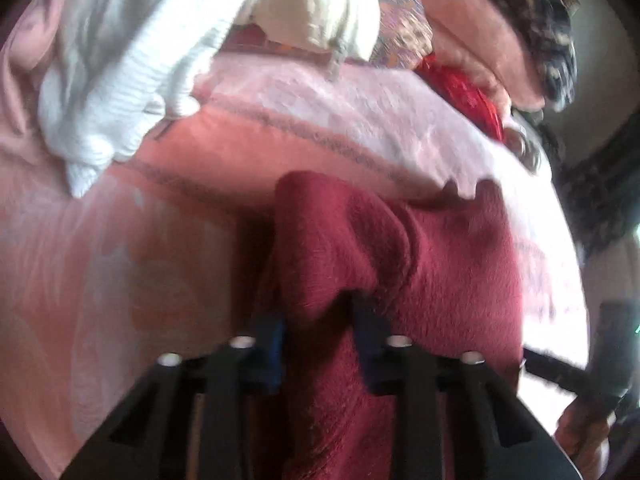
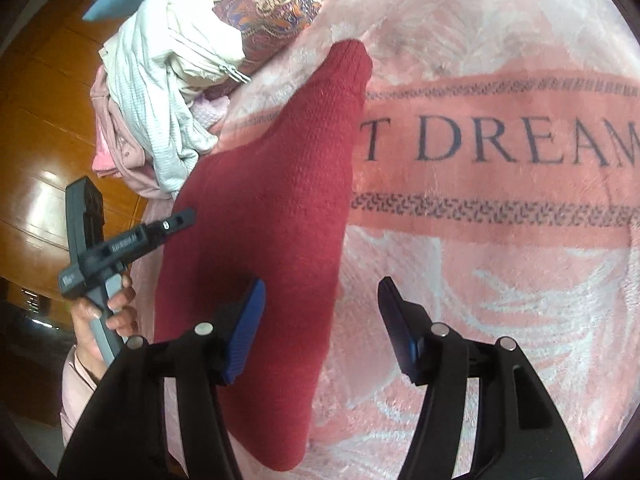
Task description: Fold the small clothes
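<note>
The left claw (image 1: pixel 320 316) pinches the red garment (image 2: pixel 272 200); the right claw (image 2: pixel 322 328), spread, should grip its free edge on the bed (image 2: pixel 500 280).

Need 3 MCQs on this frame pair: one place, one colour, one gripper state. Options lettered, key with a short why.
1. Where is the white clothes pile relative to the dark red garment in the right wrist view?
A) left of it B) right of it C) underneath it

2. What colour is the lettering on the pink blanket?
A) white B) dark navy C) red

3. How is the right gripper?
A) open B) shut on the garment C) shut on the blanket

Key: 1 A, pile sits at the blanket's left edge; 2 B, "DREAM" reads dark; 3 A, pads stand apart, gripping nothing.
</note>
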Motion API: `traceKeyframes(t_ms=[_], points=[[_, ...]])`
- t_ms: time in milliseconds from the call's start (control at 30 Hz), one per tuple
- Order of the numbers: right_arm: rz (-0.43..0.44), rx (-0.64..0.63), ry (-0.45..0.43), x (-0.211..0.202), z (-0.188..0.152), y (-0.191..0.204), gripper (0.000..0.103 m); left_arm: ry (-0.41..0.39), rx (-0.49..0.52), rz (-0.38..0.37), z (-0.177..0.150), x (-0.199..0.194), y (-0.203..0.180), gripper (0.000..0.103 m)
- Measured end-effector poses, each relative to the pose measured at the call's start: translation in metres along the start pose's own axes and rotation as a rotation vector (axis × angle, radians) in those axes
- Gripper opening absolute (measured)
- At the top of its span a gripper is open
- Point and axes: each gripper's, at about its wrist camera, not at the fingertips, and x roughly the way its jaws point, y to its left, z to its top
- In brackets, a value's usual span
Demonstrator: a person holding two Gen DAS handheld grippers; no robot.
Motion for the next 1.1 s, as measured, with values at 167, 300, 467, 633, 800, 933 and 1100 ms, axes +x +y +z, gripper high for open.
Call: traceKeyframes(t_ms=[167,300,467,633,800,933,1100], points=[[-0.012,-0.032,-0.003,-0.004,-0.005,0.006,0.057,-0.084,-0.049,-0.009,0.006,-0.022,0.011,0.009],[-0.026,-0.04,-0.004,0.0,-0.005,0.01,0.054,-0.032,0.003,0.079,-0.001,0.009,0.012,0.01],[-0.04,-0.042,0.002,0.004,-0.005,0.012,0.054,-0.054,0.025,0.098,-0.006,0.016,0.011,0.011],[-0.007,-0.033,-0.012,-0.009,-0.001,0.014,0.058,-0.045,0.016,0.04,-0.009,-0.01,0.012,0.079],[-0.058,-0.059,0.015,-0.01,0.001,0.03,0.062,-0.011,0.105,-0.052,-0.029,-0.035,0.006,0.094],[-0.09,-0.068,0.057,0.005,-0.002,0.04,0.062,0.044,0.15,-0.034,-0.037,-0.025,0.006,0.094],[-0.089,-0.052,0.091,0.024,-0.002,0.04,0.063,0.115,0.1,-0.087,-0.039,0.004,0.018,0.094]])
